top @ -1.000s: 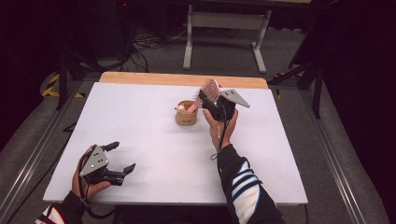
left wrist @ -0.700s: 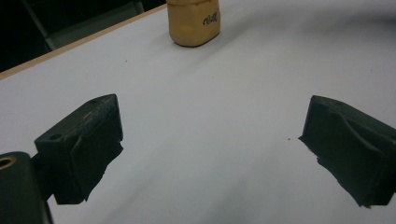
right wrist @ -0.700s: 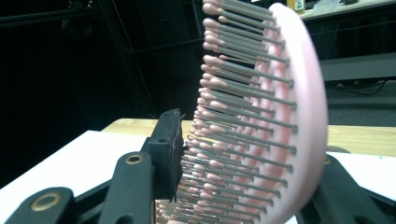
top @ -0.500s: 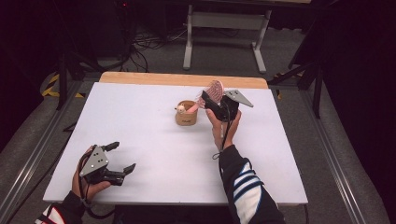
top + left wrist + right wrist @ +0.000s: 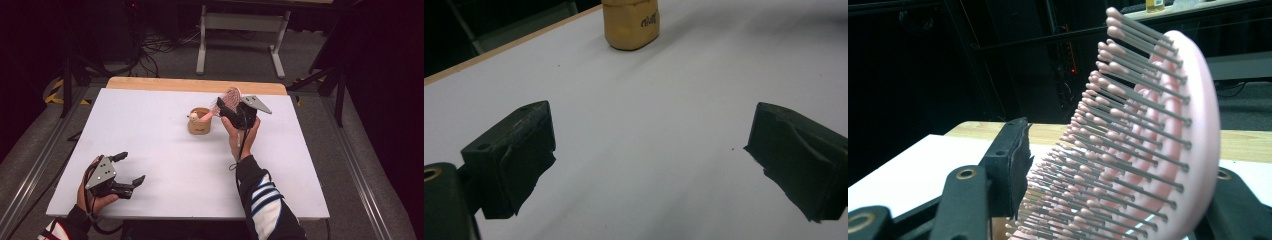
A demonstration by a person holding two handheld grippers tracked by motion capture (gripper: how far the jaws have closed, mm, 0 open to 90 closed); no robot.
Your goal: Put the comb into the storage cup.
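The pink hairbrush is seen propped with its handle down in the small tan cup, its bristled head leaning out beyond the cup's rim toward the right gripper. The right gripper's jaws have just been opening, and the brush head sits between them: in the right gripper view the left pad stands at the bristle tips without pressing, so the brush is judged to be released into the cup rather than carried. The head is oval, pale pink, thick with grey pins tipped in pink beads. Well away from the cup, near the table's front edge, the left gripper is held idle, its jaws spread wide with nothing between them, probably kept clear of the work
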